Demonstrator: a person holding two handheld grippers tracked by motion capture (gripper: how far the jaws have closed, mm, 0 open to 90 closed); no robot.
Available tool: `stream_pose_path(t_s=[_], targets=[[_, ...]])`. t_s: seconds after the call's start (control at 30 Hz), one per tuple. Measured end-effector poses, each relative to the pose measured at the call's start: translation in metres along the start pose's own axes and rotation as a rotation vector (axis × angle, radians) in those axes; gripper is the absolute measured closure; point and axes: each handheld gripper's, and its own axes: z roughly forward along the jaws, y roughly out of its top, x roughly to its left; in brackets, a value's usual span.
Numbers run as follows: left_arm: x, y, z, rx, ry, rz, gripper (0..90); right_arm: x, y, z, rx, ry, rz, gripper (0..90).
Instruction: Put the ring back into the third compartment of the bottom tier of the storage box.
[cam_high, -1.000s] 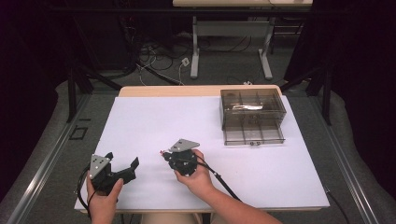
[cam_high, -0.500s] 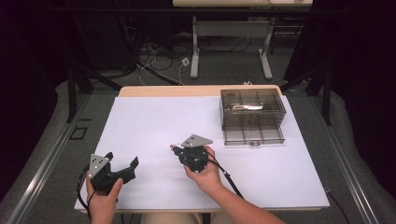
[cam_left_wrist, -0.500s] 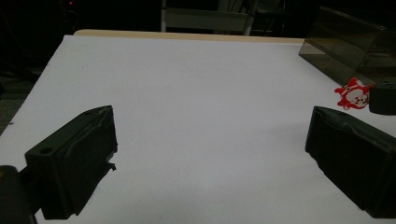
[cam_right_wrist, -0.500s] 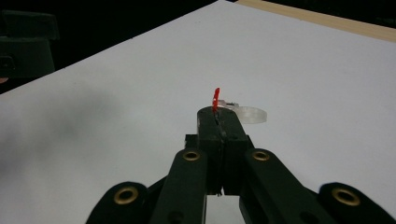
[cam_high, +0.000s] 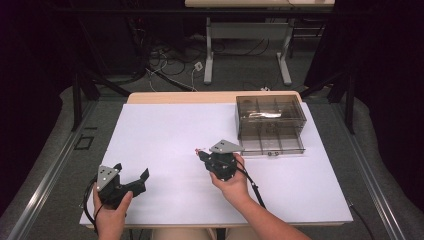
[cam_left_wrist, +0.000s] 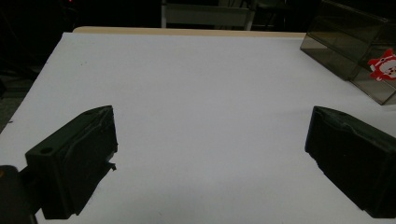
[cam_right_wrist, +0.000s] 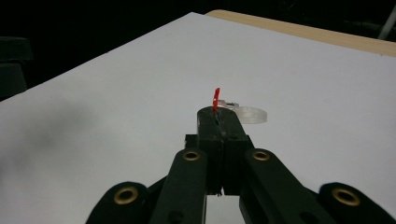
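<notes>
Right tongs (cam_high: 201, 154) are held at mid-counter, jaws clamped on a small red-and-clear piece (cam_right_wrist: 216, 100) (thin red tab with a clear ring (cam_right_wrist: 252, 113) beside it, exact identity cannot be told). Left tongs (cam_high: 131, 176) are held near the front left corner of the white counter (cam_high: 170, 130), jaws spread wide with nothing between them. A smoky clear compartment box (cam_high: 270, 123) is seen at the far right of the counter; a red sticker (cam_left_wrist: 384, 66) is seen on it in the left gripper view.
</notes>
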Motion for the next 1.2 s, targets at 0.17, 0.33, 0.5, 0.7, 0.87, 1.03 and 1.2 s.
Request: stream_pose_path(t_s=[0.17,0.33,0.5,0.7,0.87,1.03,1.2], targets=[[-0.001,0.0,0.001,-0.01,-0.004,0.004,2.4,-0.01,0.001,-0.01,-0.007,-0.024,0.021,89.9],[-0.001,0.0,0.001,-0.014,-0.008,0.007,2.4,-0.021,0.003,-0.02,-0.022,-0.051,0.031,89.9],[0.0,-0.001,0.002,-0.012,-0.008,-0.001,2.1,-0.031,0.002,-0.029,-0.048,-0.078,0.048,89.9],[0.0,-0.001,0.002,-0.011,-0.011,-0.002,0.5,-0.043,0.001,-0.038,-0.056,-0.108,0.051,89.9],[0.0,-0.001,0.002,-0.011,-0.015,0.0,0.5,-0.052,-0.001,-0.046,-0.066,-0.133,0.068,89.9],[0.001,-0.001,0.002,-0.011,-0.019,-0.003,0.5,-0.062,-0.002,-0.054,-0.069,-0.16,0.076,89.9],[0.001,-0.002,0.002,-0.013,-0.024,-0.005,0.4,-0.074,-0.003,-0.064,-0.073,-0.189,0.083,89.9]])
